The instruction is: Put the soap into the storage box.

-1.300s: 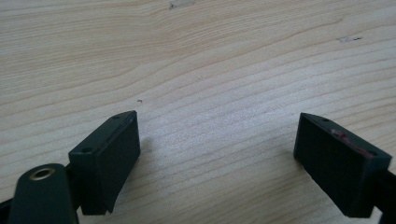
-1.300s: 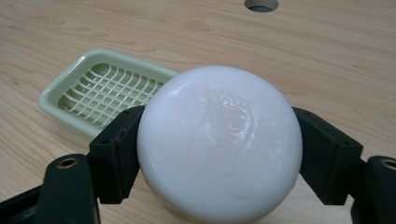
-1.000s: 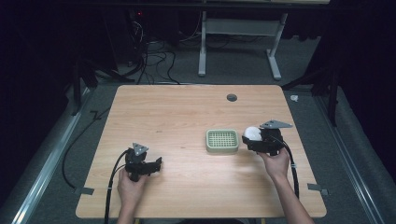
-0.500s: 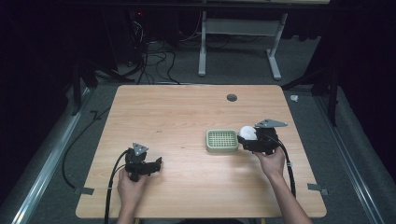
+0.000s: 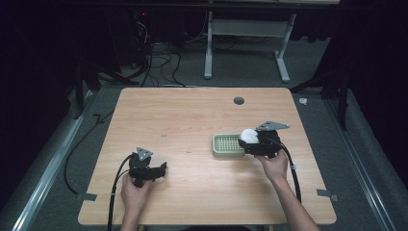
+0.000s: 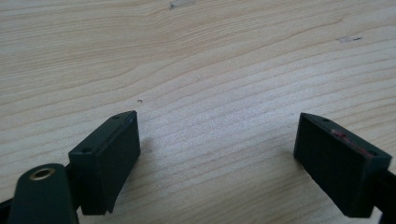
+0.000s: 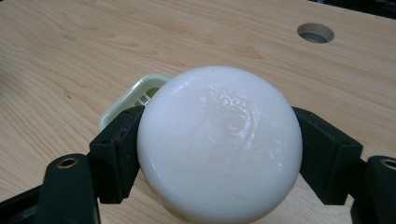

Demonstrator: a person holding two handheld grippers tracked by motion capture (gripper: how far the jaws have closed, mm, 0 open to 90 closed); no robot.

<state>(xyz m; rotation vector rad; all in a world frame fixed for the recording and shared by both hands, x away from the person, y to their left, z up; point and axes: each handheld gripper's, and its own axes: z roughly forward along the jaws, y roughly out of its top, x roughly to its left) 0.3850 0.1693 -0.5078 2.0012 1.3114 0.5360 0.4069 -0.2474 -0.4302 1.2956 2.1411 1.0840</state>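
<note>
Carrying step: right gripper (image 7: 219,154) clamped on white round soap (image 7: 219,144), held at right edge of green soap dish (image 5: 228,145). Next, likely: move over the grid, lower, release. Left gripper (image 6: 229,154) wide apart, idle on table (image 5: 183,120). Embossed mark on soap, unreadable.
</note>
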